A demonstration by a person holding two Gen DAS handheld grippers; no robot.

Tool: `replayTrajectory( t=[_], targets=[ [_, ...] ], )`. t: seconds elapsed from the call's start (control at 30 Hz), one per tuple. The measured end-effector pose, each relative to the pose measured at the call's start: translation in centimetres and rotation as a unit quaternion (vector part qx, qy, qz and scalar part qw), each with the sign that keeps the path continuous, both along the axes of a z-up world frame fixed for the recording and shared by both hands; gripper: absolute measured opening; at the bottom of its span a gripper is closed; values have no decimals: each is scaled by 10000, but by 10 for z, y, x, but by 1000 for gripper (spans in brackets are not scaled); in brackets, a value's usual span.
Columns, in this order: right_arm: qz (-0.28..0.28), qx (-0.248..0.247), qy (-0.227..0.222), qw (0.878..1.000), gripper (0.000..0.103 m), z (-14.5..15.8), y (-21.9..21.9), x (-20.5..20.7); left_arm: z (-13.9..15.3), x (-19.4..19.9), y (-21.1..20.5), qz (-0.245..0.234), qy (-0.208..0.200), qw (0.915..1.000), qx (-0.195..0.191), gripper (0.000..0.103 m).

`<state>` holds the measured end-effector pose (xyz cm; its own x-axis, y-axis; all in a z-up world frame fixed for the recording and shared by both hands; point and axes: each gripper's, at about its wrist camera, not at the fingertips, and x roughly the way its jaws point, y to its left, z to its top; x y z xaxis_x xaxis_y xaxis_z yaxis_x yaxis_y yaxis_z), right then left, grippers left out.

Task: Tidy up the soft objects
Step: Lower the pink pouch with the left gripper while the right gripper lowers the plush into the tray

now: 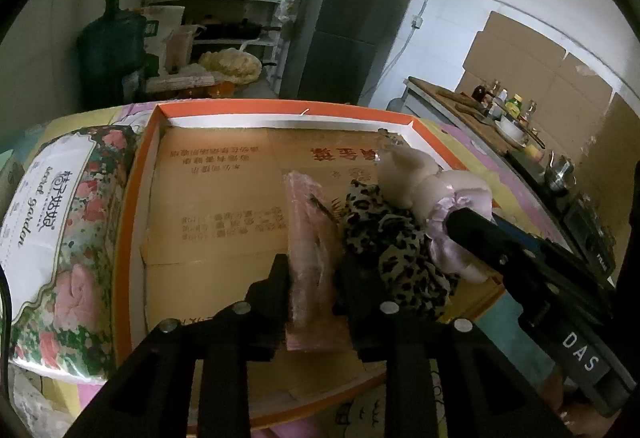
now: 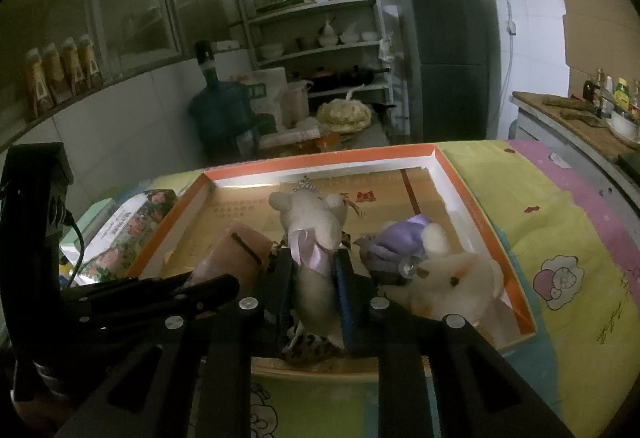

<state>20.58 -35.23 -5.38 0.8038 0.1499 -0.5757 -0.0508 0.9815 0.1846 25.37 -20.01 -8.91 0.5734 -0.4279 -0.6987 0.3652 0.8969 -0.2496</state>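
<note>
An orange-rimmed cardboard tray lies on a cartoon-print cloth. My left gripper is shut on a pink soft block over the tray; the block also shows in the right wrist view. My right gripper is shut on a cream plush mouse with a lilac bow, seen in the left wrist view too. A leopard-print soft piece lies under the mouse. A white plush bear with a purple hat lies in the tray's right part.
A floral tissue pack lies left of the tray. Behind stand a water jug, shelves with dishes and a dark fridge. A counter with bottles is at the right.
</note>
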Motion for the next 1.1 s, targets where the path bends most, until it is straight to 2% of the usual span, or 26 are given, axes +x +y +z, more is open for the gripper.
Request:
replayTrajectory(
  t=[0.1, 0.33, 0.4, 0.43, 1.1],
  targets=[
    [-8, -6, -7, 10000, 31, 0, 0, 0, 0, 0, 2, 68, -9, 10000, 2, 41],
    [-10, -4, -70, 10000, 34, -2, -1, -1, 5, -5, 2, 141, -193, 9997, 97, 42],
    [-8, -3, -93, 10000, 44, -3, 0, -1, 8, -6, 3, 157, -238, 9995, 112, 42],
    [-6, 1, -108, 9999, 45, -3, 0, -2, 9, -7, 4, 159, -263, 9995, 104, 42],
    [90, 43, -296, 9995, 46, 11, 14, -22, 39, -36, 26, 343, -763, 9964, 122, 42]
  ],
)
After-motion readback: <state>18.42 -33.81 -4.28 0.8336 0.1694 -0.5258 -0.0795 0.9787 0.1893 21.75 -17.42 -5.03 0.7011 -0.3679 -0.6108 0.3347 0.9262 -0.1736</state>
